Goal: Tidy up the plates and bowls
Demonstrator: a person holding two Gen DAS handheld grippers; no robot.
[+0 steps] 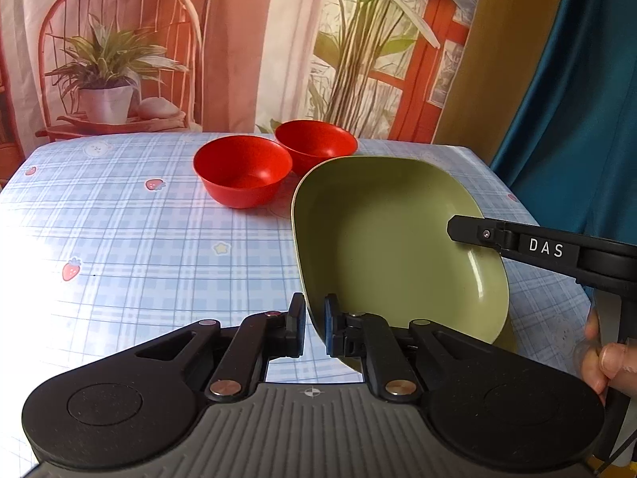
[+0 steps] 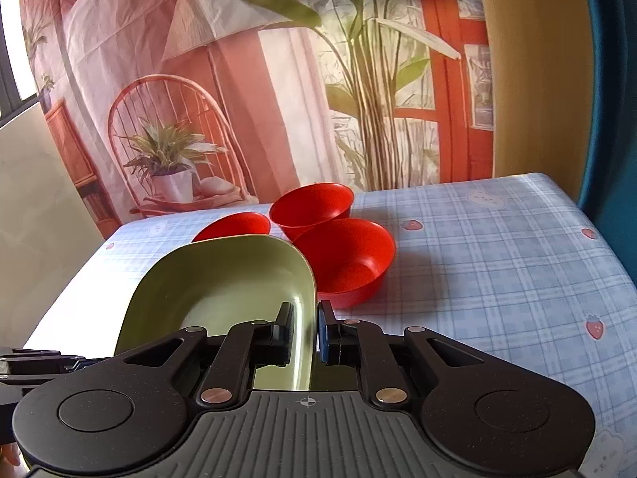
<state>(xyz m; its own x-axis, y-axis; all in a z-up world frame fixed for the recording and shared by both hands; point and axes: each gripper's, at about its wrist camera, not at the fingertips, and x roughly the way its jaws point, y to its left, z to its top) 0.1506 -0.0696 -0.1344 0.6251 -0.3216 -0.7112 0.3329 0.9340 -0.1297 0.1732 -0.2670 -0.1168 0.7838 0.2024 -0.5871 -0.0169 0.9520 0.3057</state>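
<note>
While both tools met on one dish, the scene read thus:
Green plate (image 1: pixel 382 239): a square, deep-rimmed dish at centre right of the left wrist view, lifted and tilted above the checked tablecloth (image 1: pixel 139 239); its lower edge was hidden behind the tool bodies.
Left gripper (image 1: pixel 315 326): clenched on the plate's near-left rim, one finger on either side of it.
Right gripper (image 2: pixel 304 332): likewise clamped on the plate's rim at lower centre of the right wrist view; in the left view only one finger, marked DAS, showed, lying across the plate's right edge.
Red bowls (image 2: pixel 346 259): three stood upright, close together on the table behind the plate; the leftmost (image 2: pixel 235 227) was half hidden by the plate, and the left view showed only two.
Backdrop (image 1: pixel 199 40): a printed curtain with chair and plants.
</note>
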